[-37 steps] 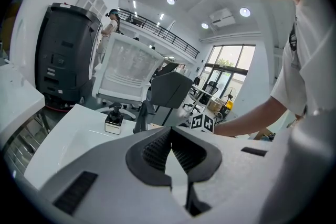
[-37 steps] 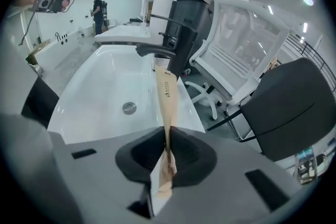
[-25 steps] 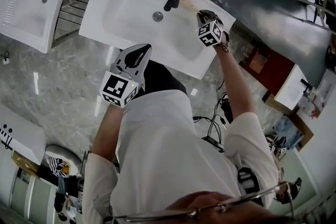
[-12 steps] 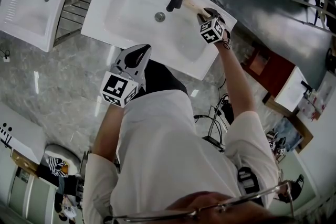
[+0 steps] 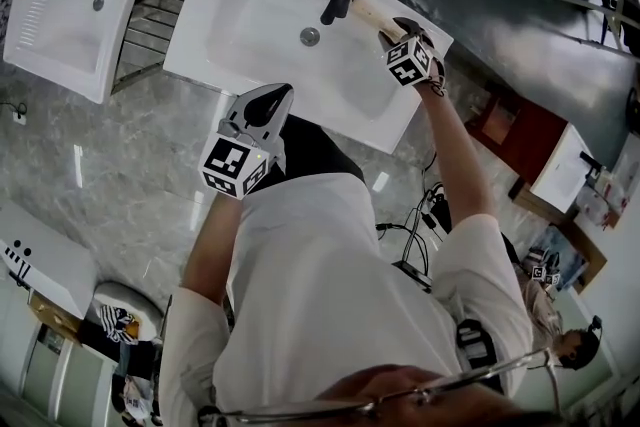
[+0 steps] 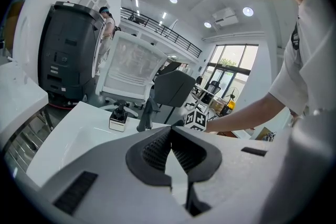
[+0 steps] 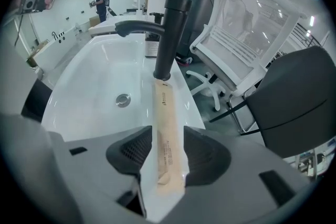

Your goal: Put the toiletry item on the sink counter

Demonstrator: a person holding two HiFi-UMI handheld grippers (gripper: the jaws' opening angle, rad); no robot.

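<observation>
Toiletry packet (image 7: pixel 167 113): rests on the sink counter (image 5: pixel 395 120) against the faucet (image 7: pixel 169 34), loose between right gripper (image 7: pixel 167 136) jaws just spread wide; left gripper (image 6: pixel 171 136) pressed together, unmoved.

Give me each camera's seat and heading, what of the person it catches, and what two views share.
Head view: on the head, facing steeply down at the sink counter; shows torso, left arm, right arm, left gripper, right gripper.
Left gripper view: on the left gripper, jaws together, facing across the basin toward the faucet; shows right arm.
Right gripper view: on the right gripper, facing the faucet; its jaws have just been opening, tan packet between them; no body.
Shared: head and right gripper views show the packet.
</observation>
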